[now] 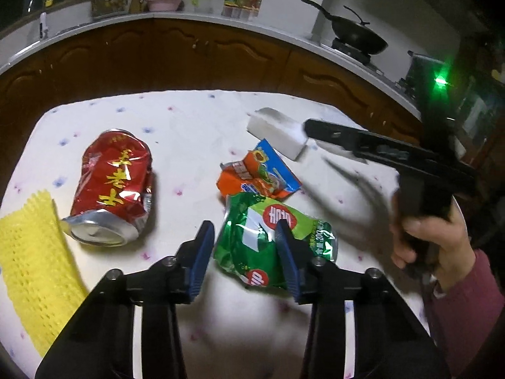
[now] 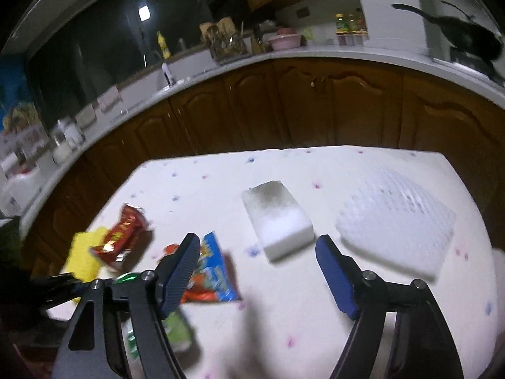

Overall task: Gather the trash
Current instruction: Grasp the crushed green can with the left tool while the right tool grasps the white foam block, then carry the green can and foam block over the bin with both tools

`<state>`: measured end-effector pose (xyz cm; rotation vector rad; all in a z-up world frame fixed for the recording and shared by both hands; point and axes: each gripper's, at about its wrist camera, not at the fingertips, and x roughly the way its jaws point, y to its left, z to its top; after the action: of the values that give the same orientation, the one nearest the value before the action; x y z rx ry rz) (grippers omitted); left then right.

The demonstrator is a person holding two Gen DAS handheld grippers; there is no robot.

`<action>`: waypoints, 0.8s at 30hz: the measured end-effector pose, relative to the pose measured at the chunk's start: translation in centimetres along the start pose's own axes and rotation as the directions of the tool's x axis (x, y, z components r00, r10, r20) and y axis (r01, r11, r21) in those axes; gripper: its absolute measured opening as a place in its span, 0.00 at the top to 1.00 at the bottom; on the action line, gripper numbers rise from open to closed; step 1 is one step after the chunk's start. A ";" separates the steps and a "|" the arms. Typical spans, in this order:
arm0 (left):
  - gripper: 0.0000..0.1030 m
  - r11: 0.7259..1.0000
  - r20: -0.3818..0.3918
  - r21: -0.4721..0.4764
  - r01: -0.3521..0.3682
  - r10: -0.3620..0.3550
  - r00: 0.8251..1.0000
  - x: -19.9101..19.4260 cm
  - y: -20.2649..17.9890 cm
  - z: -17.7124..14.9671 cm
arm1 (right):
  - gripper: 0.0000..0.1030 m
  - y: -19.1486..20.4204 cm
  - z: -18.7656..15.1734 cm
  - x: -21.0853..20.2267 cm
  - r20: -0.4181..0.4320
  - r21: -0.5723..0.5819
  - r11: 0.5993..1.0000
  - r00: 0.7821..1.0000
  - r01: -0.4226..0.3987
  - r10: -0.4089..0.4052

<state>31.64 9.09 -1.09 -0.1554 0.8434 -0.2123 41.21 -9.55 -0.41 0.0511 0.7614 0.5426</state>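
At the far left a yellow cloth (image 1: 30,262) lies flat on the table (image 1: 189,126), and the crushed red can (image 1: 112,186) lies on its side just beside it. Both are untouched, so I judge they wait for later. In the middle, the left gripper (image 1: 244,237) is wide open and holds nothing. Its jaws stand on either side of the crushed green can (image 1: 274,240), probably because this piece is the nearest trash to take. Just behind it lies an orange wrapper (image 1: 258,173). Further right is a white sponge (image 2: 277,218), with the right gripper (image 2: 258,252) open above the table near it and holding nothing; perhaps it aims there. At the far right rests a white foam net (image 2: 397,224).
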 end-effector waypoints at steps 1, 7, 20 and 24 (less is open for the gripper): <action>0.71 1.000 0.002 -0.004 0.003 -0.003 1.000 0.0 0.1 0.0 | 0.25 0.1 0.1 0.7 -0.012 -0.016 1.000 1.000 0.001 -0.001; 0.89 0.999 -0.029 0.001 0.049 -0.049 0.998 0.3 0.2 -0.2 | 0.45 -1.0 0.5 4.6 -0.074 -0.026 0.999 0.997 0.032 -0.034; 0.90 0.999 0.068 0.001 0.053 -0.053 0.996 -4.0 -0.7 -0.8 | 0.54 -1.6 -2.2 -3.6 0.026 0.056 0.998 1.000 0.010 -0.011; 0.90 0.997 0.091 -0.032 0.068 -0.065 0.994 -5.3 -0.7 -1.0 | 0.54 -2.3 -4.1 -7.2 0.065 0.108 0.994 0.998 0.011 -0.018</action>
<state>27.42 9.71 2.22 -0.2245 0.7532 -0.2514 35.26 -15.65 0.67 0.1627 0.7262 0.4837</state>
